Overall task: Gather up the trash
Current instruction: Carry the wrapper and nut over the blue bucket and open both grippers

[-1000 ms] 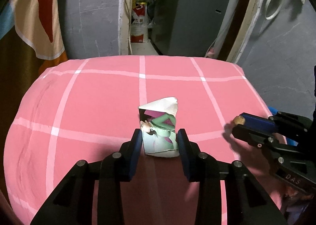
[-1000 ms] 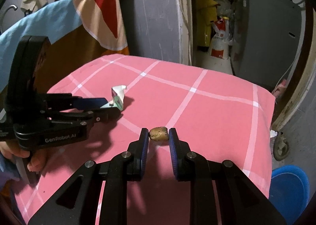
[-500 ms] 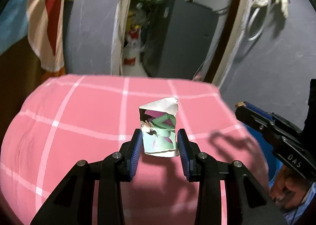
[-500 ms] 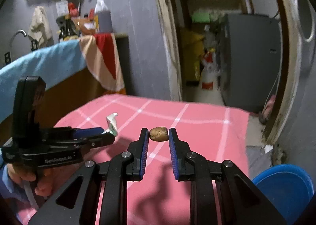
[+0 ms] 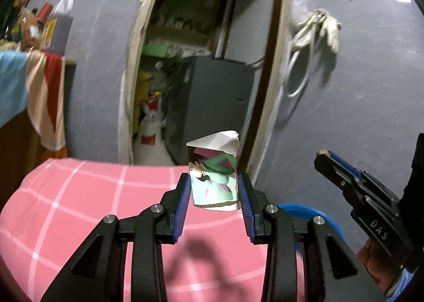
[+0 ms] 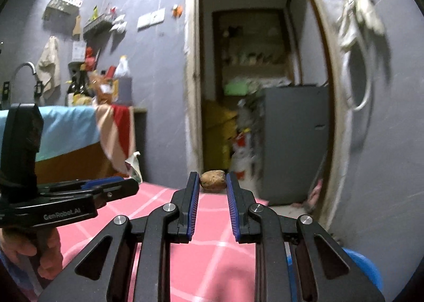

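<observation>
paper scrap, folded and printed in green and purple, sits clamped between the pads of the left gripper, lifted clear above the pink checked tablecloth. it looks featherlight and already creased, so it should crush rather than resist; the hold across its lower half seems enough, though a loose fold could slip if the squeeze eases. the right gripper is closed on a small brown lump, perhaps a bit of potato or peel, pinched right at the fingertips. it appears firm, rounded and a little heavier, so that tip-only hold could let it roll out. a blue bin shows low on the right, beside the table.
</observation>
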`<state>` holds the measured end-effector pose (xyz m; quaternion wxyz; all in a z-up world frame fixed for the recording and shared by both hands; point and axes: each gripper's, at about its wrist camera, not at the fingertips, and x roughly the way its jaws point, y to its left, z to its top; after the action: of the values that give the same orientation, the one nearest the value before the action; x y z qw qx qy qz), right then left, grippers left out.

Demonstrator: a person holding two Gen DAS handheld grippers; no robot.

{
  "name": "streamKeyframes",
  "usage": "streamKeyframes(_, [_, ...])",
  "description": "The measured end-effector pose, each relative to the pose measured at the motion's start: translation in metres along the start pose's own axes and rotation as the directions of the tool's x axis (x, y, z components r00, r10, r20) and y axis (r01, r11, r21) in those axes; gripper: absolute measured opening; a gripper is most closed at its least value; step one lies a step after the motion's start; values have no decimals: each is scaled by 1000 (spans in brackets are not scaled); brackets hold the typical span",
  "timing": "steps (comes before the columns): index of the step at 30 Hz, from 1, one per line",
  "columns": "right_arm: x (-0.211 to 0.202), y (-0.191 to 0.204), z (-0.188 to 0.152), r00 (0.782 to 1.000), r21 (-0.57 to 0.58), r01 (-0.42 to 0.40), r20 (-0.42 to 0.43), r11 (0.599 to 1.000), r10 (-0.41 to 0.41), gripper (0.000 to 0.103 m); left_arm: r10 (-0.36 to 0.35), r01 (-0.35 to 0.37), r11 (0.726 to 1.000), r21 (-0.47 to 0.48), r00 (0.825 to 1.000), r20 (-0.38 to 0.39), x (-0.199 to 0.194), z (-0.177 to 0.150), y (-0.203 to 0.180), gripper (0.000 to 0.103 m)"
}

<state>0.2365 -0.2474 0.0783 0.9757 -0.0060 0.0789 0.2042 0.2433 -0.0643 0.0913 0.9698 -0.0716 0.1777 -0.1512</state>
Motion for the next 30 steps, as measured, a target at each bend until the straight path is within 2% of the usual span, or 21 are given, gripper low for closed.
streamKeyframes(5, [-35, -14, 1, 992, -20, 113, 60, 993, -112, 19, -60, 58, 997, 45, 997, 47, -3, 2, -39, 32])
streamKeyframes(12, [-66, -44, -6, 972, 31, 228, 48, 973, -230, 19, -149, 146, 985, 90, 989, 22, 10, -3, -93, 32])
streamKeyframes(16, [-76, -63, -13, 961, 88, 276, 7, 957, -277, 19, -180, 180, 978, 109, 984, -15, 20, -10, -119, 32])
streamKeyframes(20, [-83, -82, -21, 951, 141, 310, -51, 940, -306, 19, -178, 185, 975, 120, 982, -66, 34, -18, -137, 32])
streamKeyframes(30, [-80, -116, -42, 925, 241, 366, -202, 899, -323, 20, -168, 190, 977, 93, 965, -203, 69, -36, -147, 32])
